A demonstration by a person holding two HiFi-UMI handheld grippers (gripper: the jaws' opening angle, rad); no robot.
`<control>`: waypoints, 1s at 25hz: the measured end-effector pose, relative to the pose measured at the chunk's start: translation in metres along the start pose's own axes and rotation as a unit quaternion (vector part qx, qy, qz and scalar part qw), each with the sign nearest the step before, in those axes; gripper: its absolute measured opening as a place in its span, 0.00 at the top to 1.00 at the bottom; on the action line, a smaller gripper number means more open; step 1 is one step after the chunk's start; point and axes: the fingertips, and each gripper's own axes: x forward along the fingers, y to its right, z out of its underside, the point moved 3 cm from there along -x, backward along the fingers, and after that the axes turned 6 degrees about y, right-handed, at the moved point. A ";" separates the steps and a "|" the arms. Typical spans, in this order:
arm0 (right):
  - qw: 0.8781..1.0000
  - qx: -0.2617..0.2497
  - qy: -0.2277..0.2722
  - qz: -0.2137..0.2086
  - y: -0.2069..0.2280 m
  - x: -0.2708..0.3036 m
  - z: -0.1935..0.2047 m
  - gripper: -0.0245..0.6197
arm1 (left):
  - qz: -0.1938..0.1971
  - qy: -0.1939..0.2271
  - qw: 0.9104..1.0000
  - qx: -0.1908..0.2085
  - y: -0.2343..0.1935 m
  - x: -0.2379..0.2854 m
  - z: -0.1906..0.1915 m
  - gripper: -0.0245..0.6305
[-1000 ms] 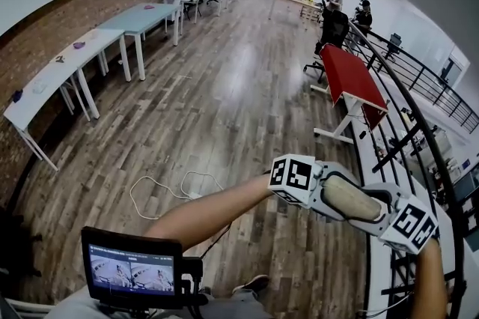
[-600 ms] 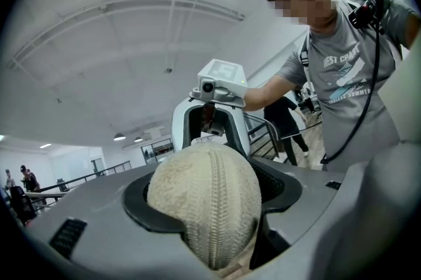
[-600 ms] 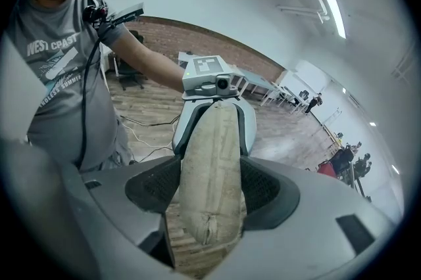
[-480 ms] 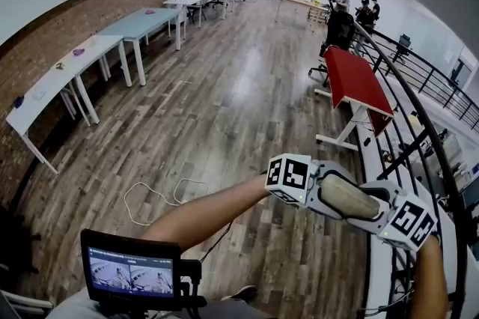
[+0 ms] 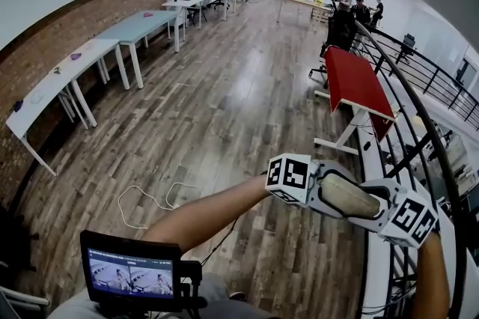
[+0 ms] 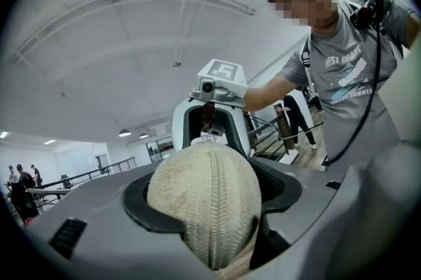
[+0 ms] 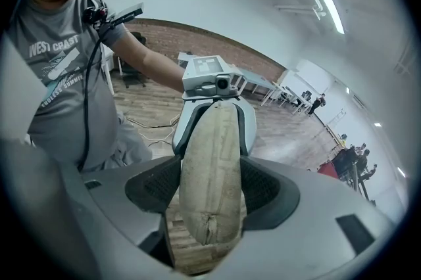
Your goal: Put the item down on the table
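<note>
**A:** Head view first. Why is the beige item (image 5: 349,196) up in the air?

**B:** It's held at both ends. The left hand-held gripper (image 5: 322,189) pinches one end and the right hand-held gripper (image 5: 380,207) pinches the other. The item hangs between them over the wooden floor (image 5: 224,108), well apart from the red worktop (image 5: 353,79) and nearer the person. I'd judge it's being carried and not yet set down.

**A:** And the left gripper view?

**B:** Its jaws press onto the item's rounded end, with the seam running up the middle. The other hand-held gripper faces it from the far end. The red worktop doesn't show here.

**A:** The right gripper view?

**B:** Its jaws clamp the item's narrow flanks, and the item stands edge-on between them. The red worktop is only a small patch far off, so nothing lies under the item to receive it.
</note>
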 end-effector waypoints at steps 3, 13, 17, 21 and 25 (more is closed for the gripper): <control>1.000 -0.001 -0.002 -0.003 0.027 0.003 0.010 0.53 | -0.003 0.000 1.000 -0.002 -0.027 0.000 0.010 0.49; 1.000 0.006 -0.012 0.008 0.154 0.050 0.021 0.53 | 0.010 0.010 1.000 0.004 -0.148 -0.048 0.053 0.49; 1.000 0.010 -0.017 0.015 0.216 0.080 0.018 0.53 | 0.018 0.010 1.000 0.006 -0.205 -0.082 0.073 0.49; 0.999 0.018 -0.018 0.023 0.272 0.100 0.021 0.53 | 0.028 0.011 1.000 0.007 -0.258 -0.105 0.090 0.49; 0.999 0.027 -0.018 0.027 0.315 0.124 0.022 0.53 | 0.038 0.012 0.999 0.004 -0.298 -0.128 0.108 0.49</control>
